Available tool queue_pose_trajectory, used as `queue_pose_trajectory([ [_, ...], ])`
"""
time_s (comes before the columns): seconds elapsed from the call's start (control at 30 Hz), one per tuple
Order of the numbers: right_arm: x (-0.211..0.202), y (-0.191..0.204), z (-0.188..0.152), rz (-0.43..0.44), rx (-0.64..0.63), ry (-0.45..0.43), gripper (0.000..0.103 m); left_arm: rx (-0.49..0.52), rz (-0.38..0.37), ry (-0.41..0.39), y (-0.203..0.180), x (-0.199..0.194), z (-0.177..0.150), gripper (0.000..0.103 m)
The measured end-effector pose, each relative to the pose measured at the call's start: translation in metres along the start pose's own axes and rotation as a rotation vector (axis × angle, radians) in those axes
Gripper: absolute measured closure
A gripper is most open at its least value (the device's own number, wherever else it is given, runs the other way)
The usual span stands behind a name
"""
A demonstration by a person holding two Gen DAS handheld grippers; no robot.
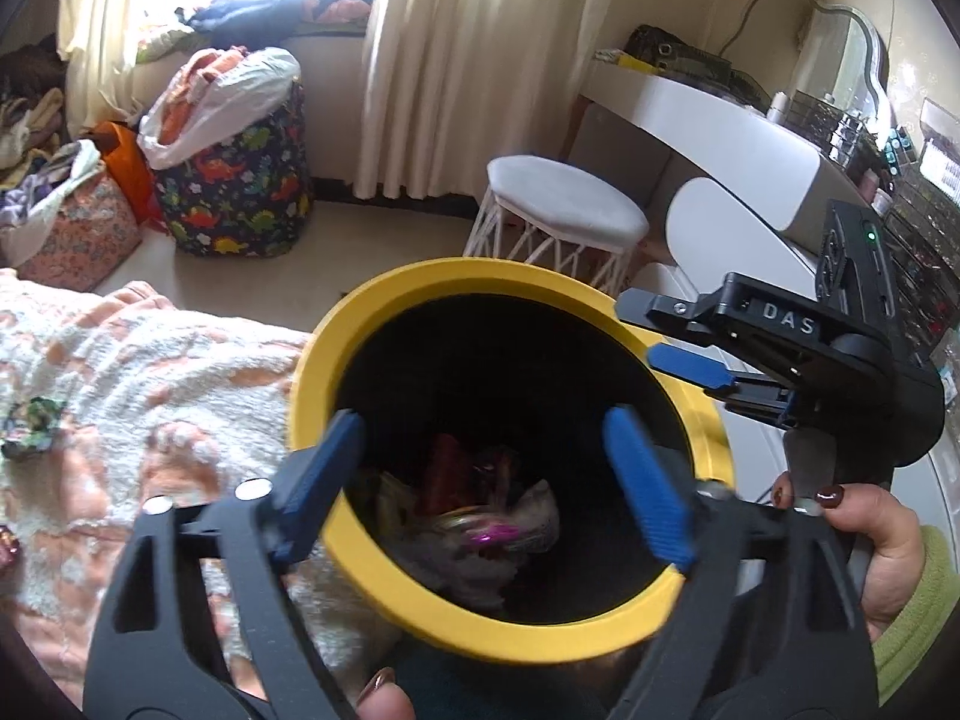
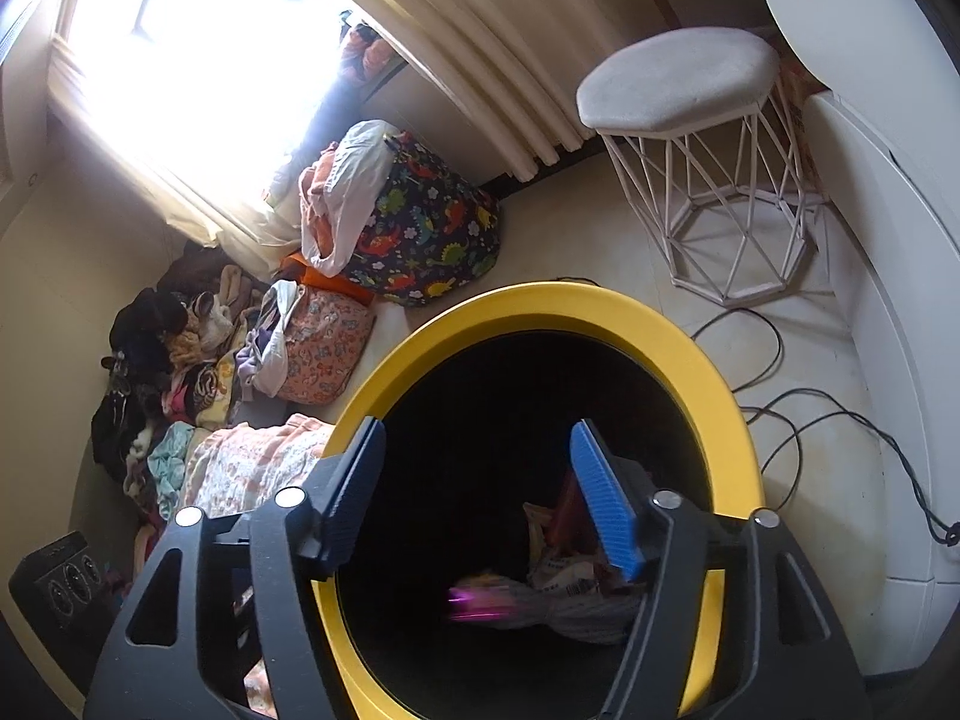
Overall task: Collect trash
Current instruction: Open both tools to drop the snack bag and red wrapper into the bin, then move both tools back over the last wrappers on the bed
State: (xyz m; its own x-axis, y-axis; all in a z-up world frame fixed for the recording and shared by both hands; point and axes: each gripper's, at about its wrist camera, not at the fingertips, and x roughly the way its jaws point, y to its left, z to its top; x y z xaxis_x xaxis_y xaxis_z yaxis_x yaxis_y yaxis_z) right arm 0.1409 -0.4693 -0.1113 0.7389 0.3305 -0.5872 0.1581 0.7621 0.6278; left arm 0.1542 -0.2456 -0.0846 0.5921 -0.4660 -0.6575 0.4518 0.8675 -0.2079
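A yellow-rimmed black bin [image 1: 420,282] sits under both grippers; it also shows in the right wrist view [image 2: 690,360]. Inside lie wrappers and crumpled paper [image 1: 480,516], with a blurred purple wrapper [image 2: 480,600] among them. My left gripper [image 1: 486,468] is open and empty over the bin's mouth. My right gripper [image 2: 480,498] is open and empty over the bin; from the left wrist view it [image 1: 690,354] reaches in over the right rim. A small dark floral wrapper [image 1: 33,426] lies on the blanket at the left.
A white and peach blanket [image 1: 120,372] lies left of the bin. A white wire stool [image 2: 690,90] and a white vanity desk [image 1: 720,138] stand at the right. Cables [image 2: 810,420] run on the floor. A dinosaur-print bag [image 1: 240,192] and clothes piles [image 2: 168,360] stand by the window.
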Motion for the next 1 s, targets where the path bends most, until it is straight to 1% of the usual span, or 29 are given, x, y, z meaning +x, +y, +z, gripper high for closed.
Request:
queue_pose_trajectory([
  [0.03, 0.0, 0.002, 0.0, 0.002, -0.008, -0.002, 0.039, -0.001, 0.008, -0.005, 0.001, -0.002, 0.0, 0.02],
  [0.1, 0.0, 0.007, -0.001, 0.01, -0.026, -0.008, 0.038, -0.003, 0.03, -0.016, 0.004, -0.006, 0.0, 0.013],
  [0.13, -0.001, 0.011, -0.002, 0.013, -0.04, -0.011, 0.036, -0.005, 0.039, -0.023, 0.007, -0.009, 0.0, 0.013],
  [0.47, 0.006, 0.05, -0.015, 0.048, -0.166, -0.004, 0.032, -0.067, 0.131, -0.068, 0.048, -0.038, -0.009, 0.012],
  [0.77, 0.023, 0.098, -0.033, 0.091, -0.287, 0.043, 0.03, -0.142, 0.226, -0.099, 0.093, -0.065, -0.02, 0.012],
  [1.0, 0.044, 0.137, -0.054, 0.125, -0.366, 0.105, 0.03, -0.21, 0.282, -0.117, 0.13, -0.087, -0.032, 0.012],
])
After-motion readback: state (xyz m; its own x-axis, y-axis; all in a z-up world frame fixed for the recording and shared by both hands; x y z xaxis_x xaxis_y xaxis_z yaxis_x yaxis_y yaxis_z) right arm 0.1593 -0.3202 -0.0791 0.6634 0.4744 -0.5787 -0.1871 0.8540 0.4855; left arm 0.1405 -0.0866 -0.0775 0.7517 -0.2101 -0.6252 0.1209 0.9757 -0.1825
